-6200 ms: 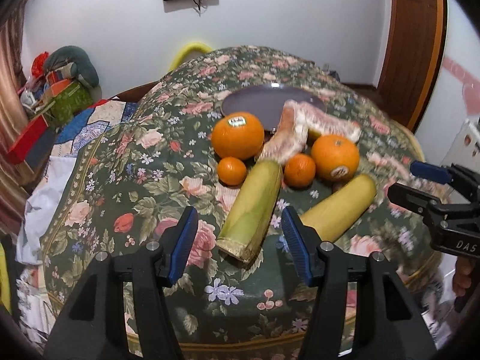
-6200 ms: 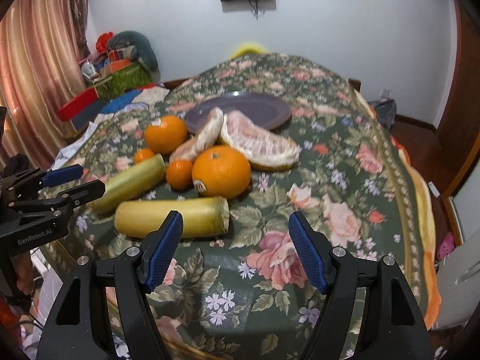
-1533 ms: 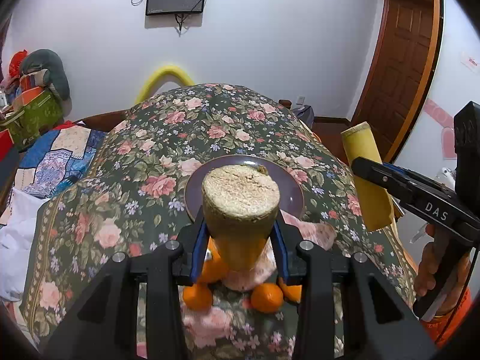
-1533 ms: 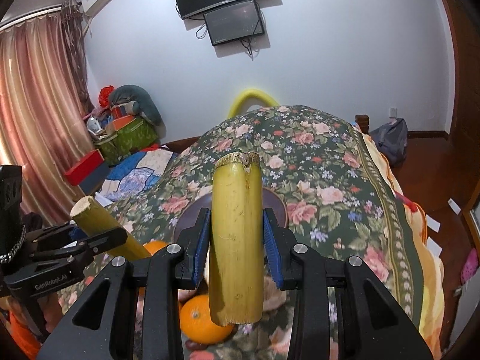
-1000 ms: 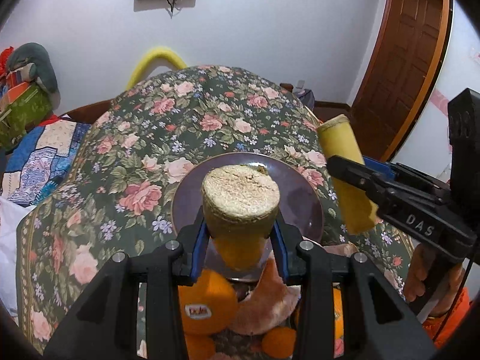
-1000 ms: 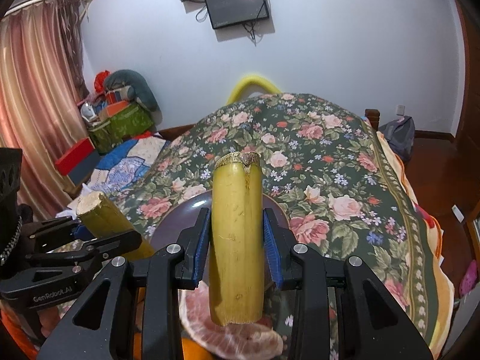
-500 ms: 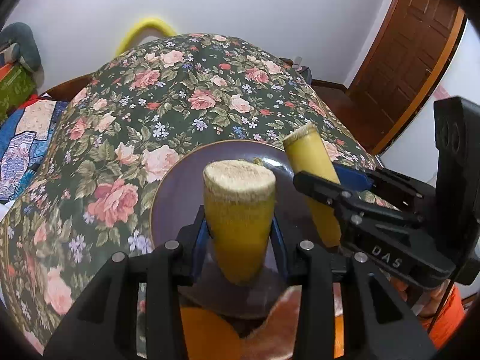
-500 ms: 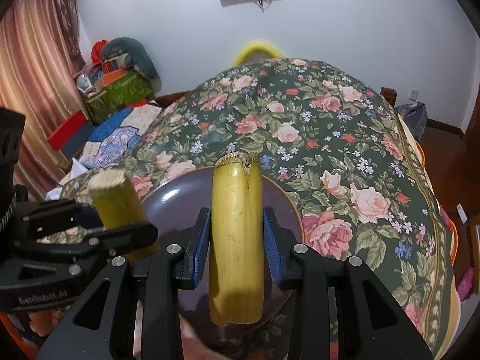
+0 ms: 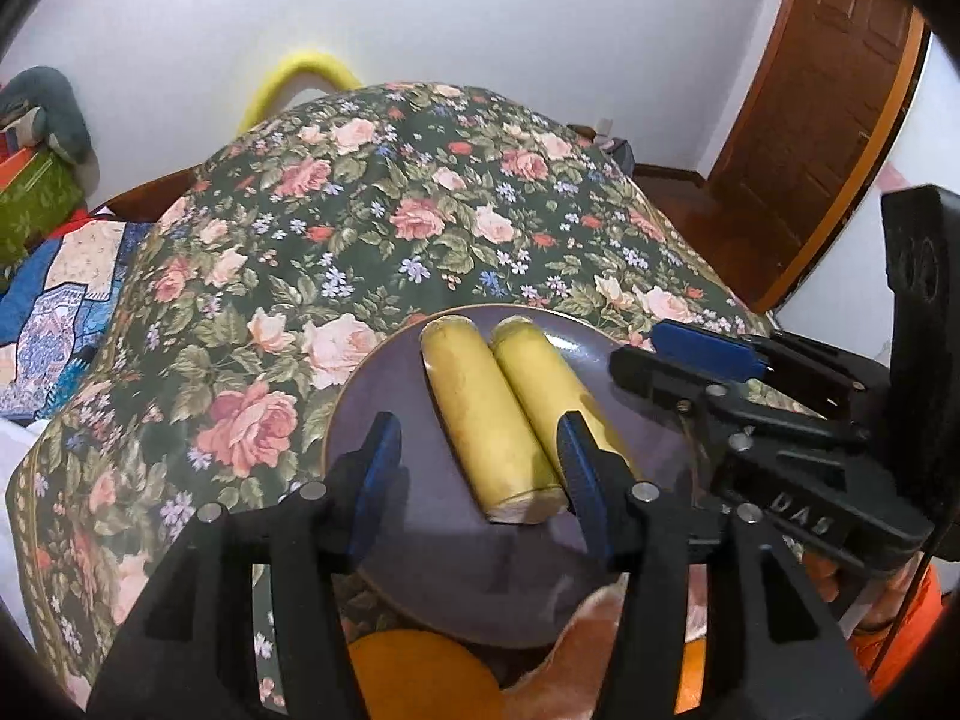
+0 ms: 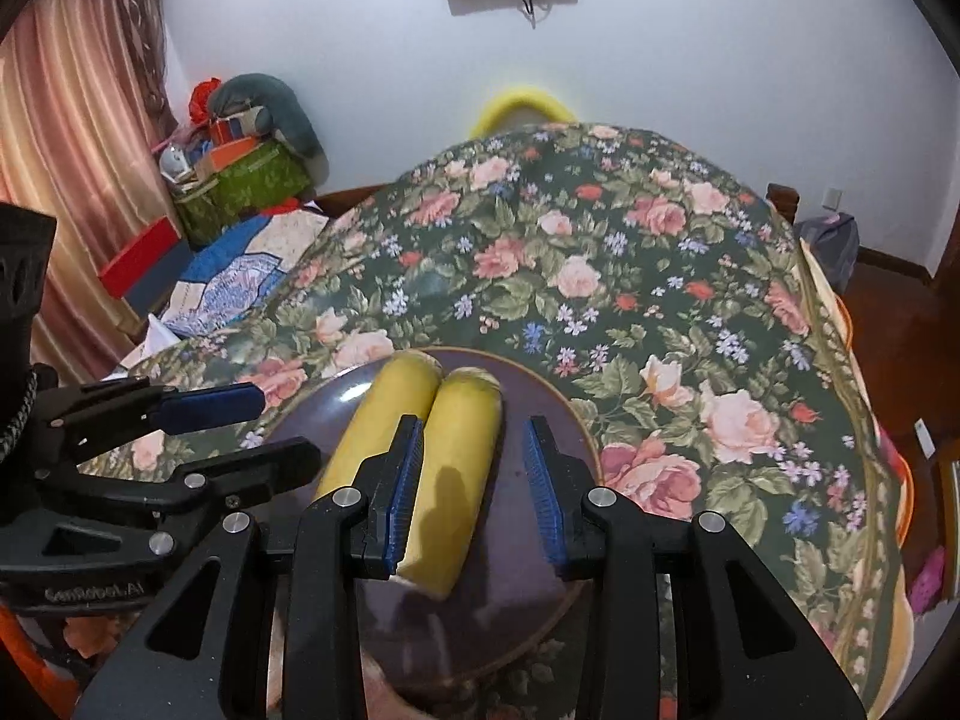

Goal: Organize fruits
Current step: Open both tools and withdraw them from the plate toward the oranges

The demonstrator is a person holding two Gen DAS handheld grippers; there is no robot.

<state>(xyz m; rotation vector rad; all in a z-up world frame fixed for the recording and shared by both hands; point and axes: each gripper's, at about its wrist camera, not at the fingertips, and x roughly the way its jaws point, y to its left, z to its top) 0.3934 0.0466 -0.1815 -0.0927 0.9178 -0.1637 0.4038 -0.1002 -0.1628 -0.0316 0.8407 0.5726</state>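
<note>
Left wrist view: two yellow stalks [image 9: 480,414] [image 9: 558,396] lie side by side on purple plate [image 9: 372,420] | both hand-held grippers [image 9: 477,477] [image 10: 474,480] spread, holding nothing | orange [image 9: 414,678], pink fruit piece [image 9: 576,660] not yet on plate

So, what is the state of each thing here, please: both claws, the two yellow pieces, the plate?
Left claw: open, holding nothing.
Right claw: open, holding nothing.
Left sugarcane piece: lying on the plate, touching the other.
Right sugarcane piece: lying on the plate.
Purple plate: holds both pieces.
</note>
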